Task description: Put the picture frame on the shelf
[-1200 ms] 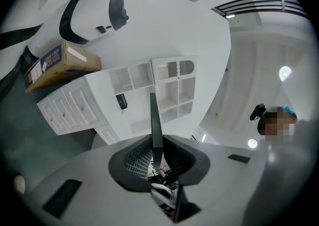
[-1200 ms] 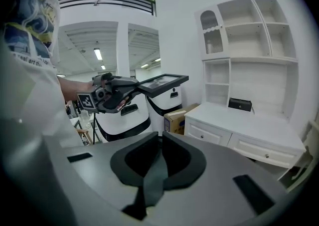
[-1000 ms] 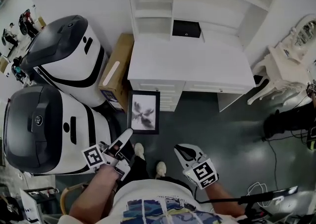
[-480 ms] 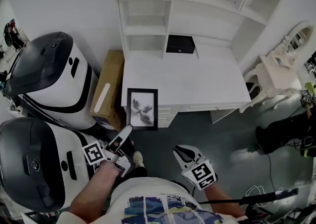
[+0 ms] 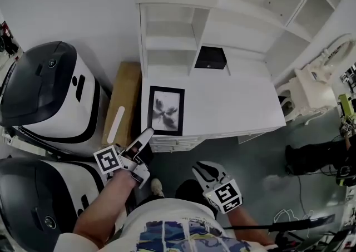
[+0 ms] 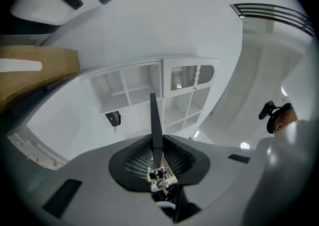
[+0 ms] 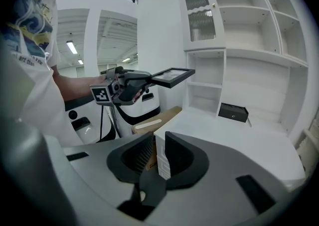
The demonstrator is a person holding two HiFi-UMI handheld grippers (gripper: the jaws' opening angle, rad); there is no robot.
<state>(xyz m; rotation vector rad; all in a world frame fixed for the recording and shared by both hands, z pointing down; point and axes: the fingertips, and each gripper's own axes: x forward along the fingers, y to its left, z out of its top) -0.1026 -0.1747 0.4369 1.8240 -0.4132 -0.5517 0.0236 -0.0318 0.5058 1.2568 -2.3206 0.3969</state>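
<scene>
Picture frame (image 5: 166, 110) is off the floor. Left hand-held gripper (image 5: 146, 135) is clamped on its near edge and holds it flat, glass up, over the left end of the white worktop (image 5: 239, 100). It does not seem to rest on it.

Right hand-held gripper (image 5: 201, 168) hangs low in front of the worktop, jaws at a narrow gap with nothing between them.

Shelf (image 5: 167, 42) compartments behind the worktop stand bare; a small black box (image 5: 210, 58) sits at their foot.

Judgement: pickup and carry done. Left: lift to a compartment, stand the frame, release.
</scene>
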